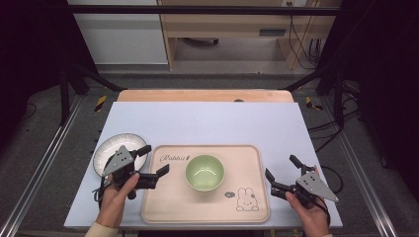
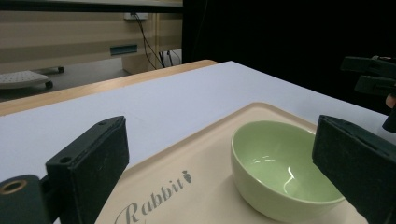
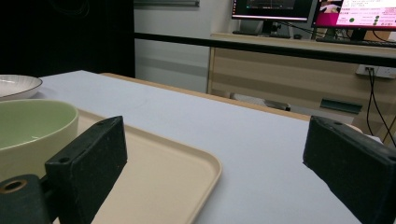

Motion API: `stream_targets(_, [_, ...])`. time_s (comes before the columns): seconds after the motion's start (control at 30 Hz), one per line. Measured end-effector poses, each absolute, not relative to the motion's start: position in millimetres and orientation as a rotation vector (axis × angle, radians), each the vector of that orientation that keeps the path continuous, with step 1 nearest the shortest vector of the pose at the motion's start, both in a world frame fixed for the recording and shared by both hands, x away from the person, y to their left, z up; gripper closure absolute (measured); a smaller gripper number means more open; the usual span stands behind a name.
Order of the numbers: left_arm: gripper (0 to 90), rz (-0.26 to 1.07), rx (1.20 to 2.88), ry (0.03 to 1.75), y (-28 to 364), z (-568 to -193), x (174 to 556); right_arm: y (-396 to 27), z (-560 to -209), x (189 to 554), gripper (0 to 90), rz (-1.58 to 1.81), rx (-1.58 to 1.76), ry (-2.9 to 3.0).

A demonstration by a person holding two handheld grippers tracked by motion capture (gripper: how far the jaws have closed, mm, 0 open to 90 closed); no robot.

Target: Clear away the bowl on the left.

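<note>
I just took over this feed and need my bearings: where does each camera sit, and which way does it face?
High view: fixed above the person's side, looking forward and down on the table; both hands show, with the left gripper and right gripper.
Left gripper view: rides the left gripper, looking between its open jaws across the tray at the green bowl.
Right gripper view: rides the right gripper, looking between its open jaws over the tray's corner toward a desk with monitors.
Shared: all three views show the green bowl and tray.

The left gripper [image 1: 153, 159] covers the white plate's [image 1: 111, 148] near right rim. In the right gripper view, the green bowl [image 3: 32, 126] is cut off by the left edge. The small mark [image 1: 230, 194] beside the tray's rabbit drawing is too small to read.
</note>
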State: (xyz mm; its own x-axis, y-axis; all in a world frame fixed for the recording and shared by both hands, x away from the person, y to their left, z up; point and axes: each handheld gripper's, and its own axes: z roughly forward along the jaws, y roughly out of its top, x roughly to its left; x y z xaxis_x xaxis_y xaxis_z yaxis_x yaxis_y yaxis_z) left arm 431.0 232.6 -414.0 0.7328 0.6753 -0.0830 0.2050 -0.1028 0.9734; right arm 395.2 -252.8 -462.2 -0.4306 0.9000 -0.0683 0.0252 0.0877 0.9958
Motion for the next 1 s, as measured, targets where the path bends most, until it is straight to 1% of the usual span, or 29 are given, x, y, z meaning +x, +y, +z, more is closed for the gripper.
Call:
stream_targets(0.53, [4.0, 0.51, 1.65, 0.753, 252.0, -430.8, 425.2, -252.4, -462.1, 395.4, 6.4, 1.44, 0.935, 1.605])
stream_targets(0.87, [4.7, 0.595, 1.673, 0.766, 264.5, -441.9, 415.6, -251.2, -461.5, 395.3, 6.4, 1.442, 0.926, 1.609])
stream_targets(1.0, [5.4, 0.627, 1.649, 0.785, 269.8, -440.9, 414.7, -250.6, -461.5, 395.7, 6.4, 1.441, 0.921, 1.614])
